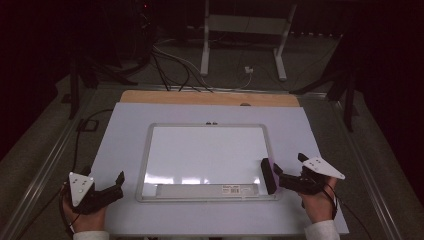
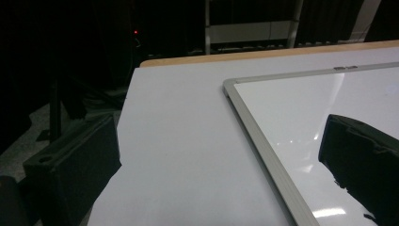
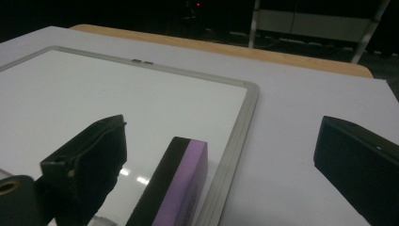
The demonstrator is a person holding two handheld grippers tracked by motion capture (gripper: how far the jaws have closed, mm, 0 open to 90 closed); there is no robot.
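A whiteboard point(image 1: 207, 150) point(image 2: 301, 108) point(image 3: 94, 94) with a silver frame lies flat on the white-covered table point(image 1: 125, 130). A black and purple eraser point(image 1: 268, 176) point(image 3: 181, 183) rests at the board's near right corner, by the frame. My right gripper point(image 1: 289, 166) point(image 3: 221, 127) is open. The eraser lies low in the gap between its jaws, with space on both sides. My left gripper point(image 1: 119, 186) point(image 2: 216, 155) is open over the table's near left, just off the board's left edge, and nothing is between its jaws.
A pen tray point(image 1: 200, 190) with a label runs along the board's near edge. A wooden table edge point(image 1: 210, 97) shows past the white cover. Beyond it, a white metal stand point(image 1: 205, 50) and cables point(image 1: 170, 65) sit on the dark floor.
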